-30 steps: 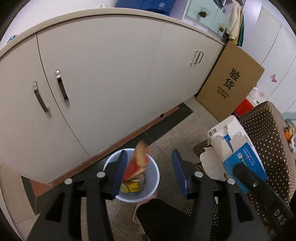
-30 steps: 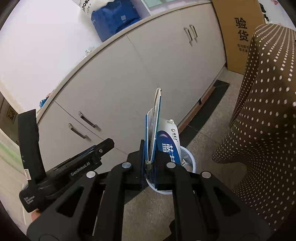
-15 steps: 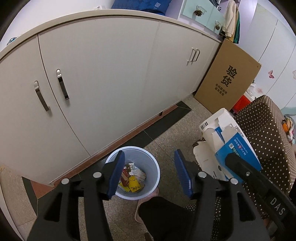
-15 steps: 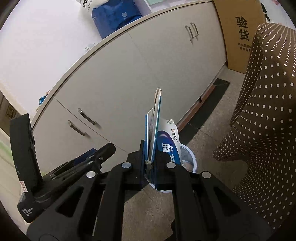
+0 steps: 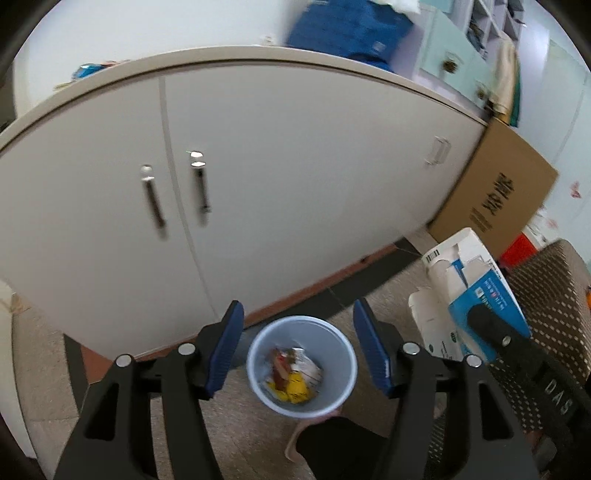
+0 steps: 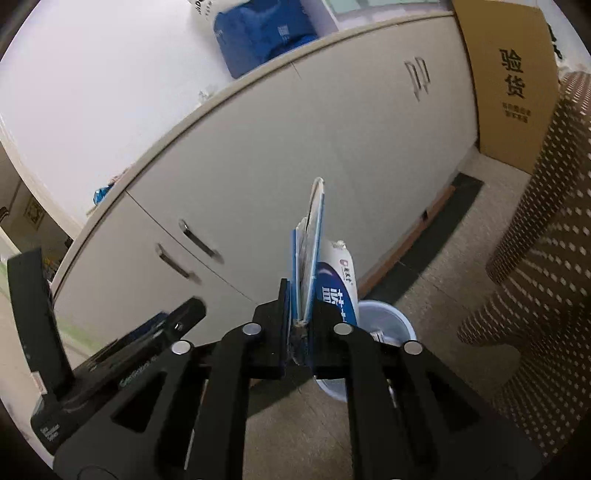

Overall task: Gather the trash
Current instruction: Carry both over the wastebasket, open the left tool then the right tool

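Observation:
A pale blue trash bin [image 5: 334, 398] stands on the floor by the white cabinet and holds red, yellow and white wrappers [image 5: 291, 376]. My left gripper [image 5: 299, 350] is open and empty, high above the bin. My right gripper [image 6: 300, 317] is shut on a flattened blue and white carton [image 6: 314, 258], held upright above the bin [image 6: 384, 317]. The carton [image 5: 476, 291] and the right gripper also show at the right of the left wrist view.
White cabinet doors [image 5: 295, 184] with metal handles face me. A brown cardboard box [image 5: 495, 199] leans at the cabinet's right end. A brown polka-dot cloth [image 6: 546, 258] hangs on the right. A blue bag [image 6: 262, 33] lies on the countertop.
The red wrapper has dropped from my open left gripper into the bin. The left gripper has swung left and tilted. The right gripper still holds the carton.

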Demonstrator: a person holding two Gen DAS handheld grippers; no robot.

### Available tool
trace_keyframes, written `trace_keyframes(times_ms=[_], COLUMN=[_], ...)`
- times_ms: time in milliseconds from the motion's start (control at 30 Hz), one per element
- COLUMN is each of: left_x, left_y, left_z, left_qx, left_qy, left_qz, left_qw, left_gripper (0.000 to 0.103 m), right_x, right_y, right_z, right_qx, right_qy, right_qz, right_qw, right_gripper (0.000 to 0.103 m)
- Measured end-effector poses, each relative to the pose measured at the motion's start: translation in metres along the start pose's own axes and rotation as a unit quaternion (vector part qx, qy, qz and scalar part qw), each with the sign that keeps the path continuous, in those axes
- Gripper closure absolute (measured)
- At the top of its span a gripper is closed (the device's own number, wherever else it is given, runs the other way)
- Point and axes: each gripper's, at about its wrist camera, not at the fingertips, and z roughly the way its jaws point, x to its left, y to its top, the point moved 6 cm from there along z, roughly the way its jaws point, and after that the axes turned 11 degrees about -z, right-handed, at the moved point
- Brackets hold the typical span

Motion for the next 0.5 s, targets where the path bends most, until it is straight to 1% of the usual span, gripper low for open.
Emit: trace_keyframes(times_ms=[33,67,133,233,333,500], left_x=[0.003,0.005,0.008,0.007,0.000,-0.017], left_y=[0.002,0.003,0.003,0.002,-0.001,-0.006], left_z=[0.000,0.000,0.001,0.002,0.001,-0.011], left_qx=[-0.001,-0.001,0.003,0.005,0.009,0.004], left_qy=[0.003,0.005,0.007,0.008,0.001,-0.013], left_qz=[-0.003,-0.006,-0.007,-0.004,0.003,0.021], left_qw=[1.0000,1.0000,0.9999,0.9999,1.0000,0.9997], left_gripper=[0.040,0.039,0.039,0.039,0.039,0.039], right_x=[0.000,0.000,0.001,-0.001,-0.007,-0.015], right_y=[0.001,0.002,0.002,-0.002,-0.005,-0.004], right_z=[0.005,0.007,0.009,0.006,0.000,-0.019], right_qx=[0.002,0.000,0.000,0.000,0.004,-0.006], right_qy=[0.000,-0.001,0.002,-0.006,-0.023,-0.050], right_qz=[0.000,0.003,0.001,-0.001,-0.004,-0.008], right_qw=[1.000,1.000,1.000,1.000,1.000,0.999], right_gripper=[0.041,0.031,0.031,0.031,0.031,0.031])
